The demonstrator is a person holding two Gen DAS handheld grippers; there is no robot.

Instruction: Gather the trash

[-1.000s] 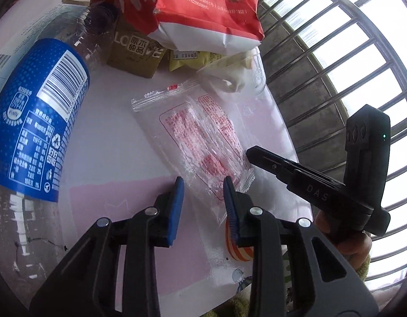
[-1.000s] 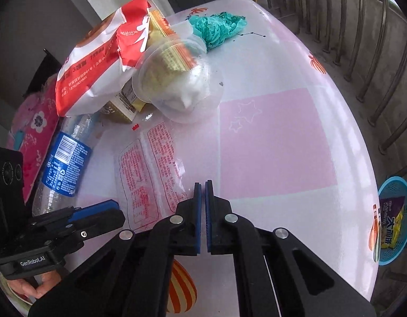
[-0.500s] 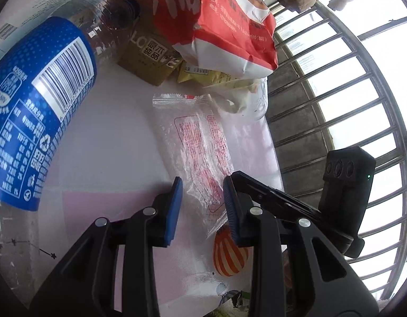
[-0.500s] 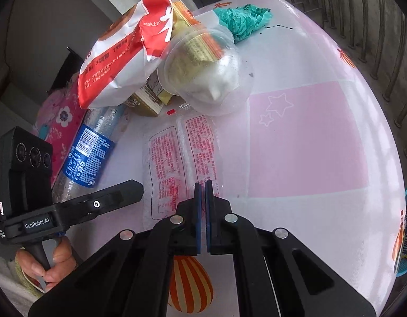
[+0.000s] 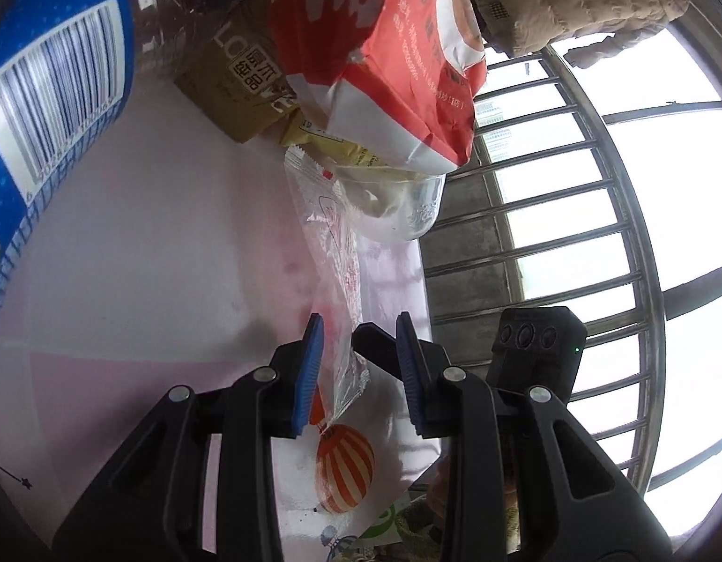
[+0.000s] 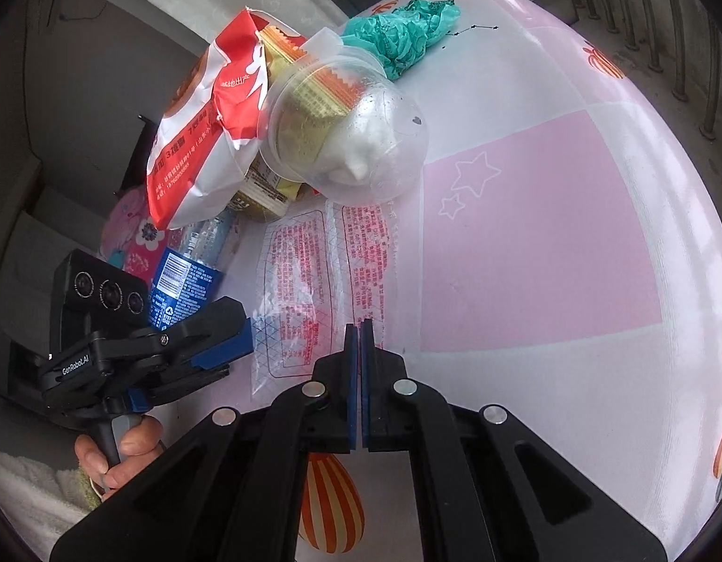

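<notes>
A clear plastic wrapper with red print [image 6: 309,295] lies flat on the white and pink table [image 6: 539,243]. In the left wrist view the wrapper [image 5: 335,253] runs edge-on between the blue pads of my left gripper [image 5: 358,365], which is open around its near end. My right gripper [image 6: 360,374] is shut and empty, its tips over the wrapper's near edge. Behind lie a red and white bag [image 6: 206,140], a clear plastic cup [image 6: 346,136] with white paper inside, a blue-labelled bottle [image 6: 185,285] and a teal crumpled bag [image 6: 403,33].
A brown carton [image 5: 234,79] and a yellow packet [image 5: 323,140] sit under the red bag. A metal railing [image 5: 571,215] stands beyond the table's right edge. The table's near edge [image 5: 361,534] is close under both grippers.
My left gripper has moved forward and lower, so the wrapper's near end now stands between its pads. The right gripper has crept closer to the wrapper and stays shut.
</notes>
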